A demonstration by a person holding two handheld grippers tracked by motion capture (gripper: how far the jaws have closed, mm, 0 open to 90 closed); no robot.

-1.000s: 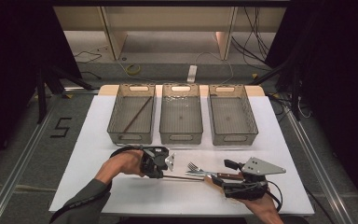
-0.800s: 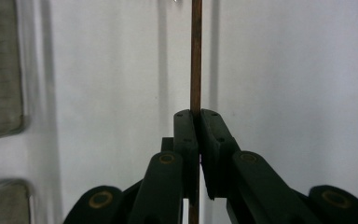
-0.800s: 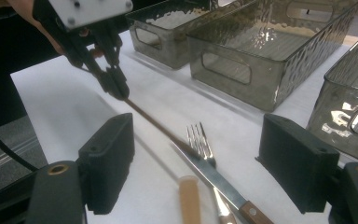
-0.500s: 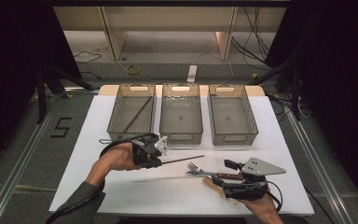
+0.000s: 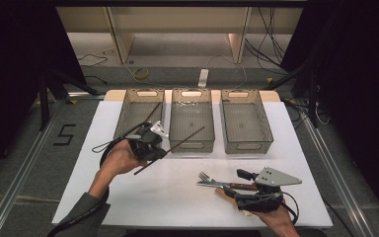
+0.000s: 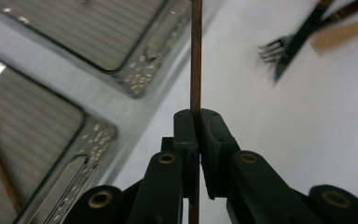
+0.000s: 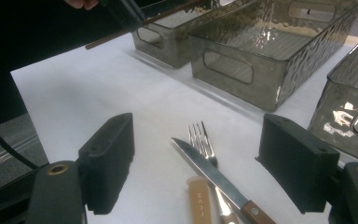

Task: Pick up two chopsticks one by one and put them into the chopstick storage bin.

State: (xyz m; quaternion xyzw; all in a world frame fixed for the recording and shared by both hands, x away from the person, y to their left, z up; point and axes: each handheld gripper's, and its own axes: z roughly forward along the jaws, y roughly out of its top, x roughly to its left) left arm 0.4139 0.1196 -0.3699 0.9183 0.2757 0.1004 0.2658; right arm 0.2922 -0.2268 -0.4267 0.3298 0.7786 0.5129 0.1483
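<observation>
My left gripper [image 5: 150,144] is clamped on a chopstick [image 5: 175,145], mid-carry; next, the left bin [image 5: 139,118]. My right gripper [image 7: 200,163] stands open.

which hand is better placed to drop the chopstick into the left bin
Left. The left gripper is shut on the chopstick beside the left bin. The right gripper is open by the fork.
</observation>
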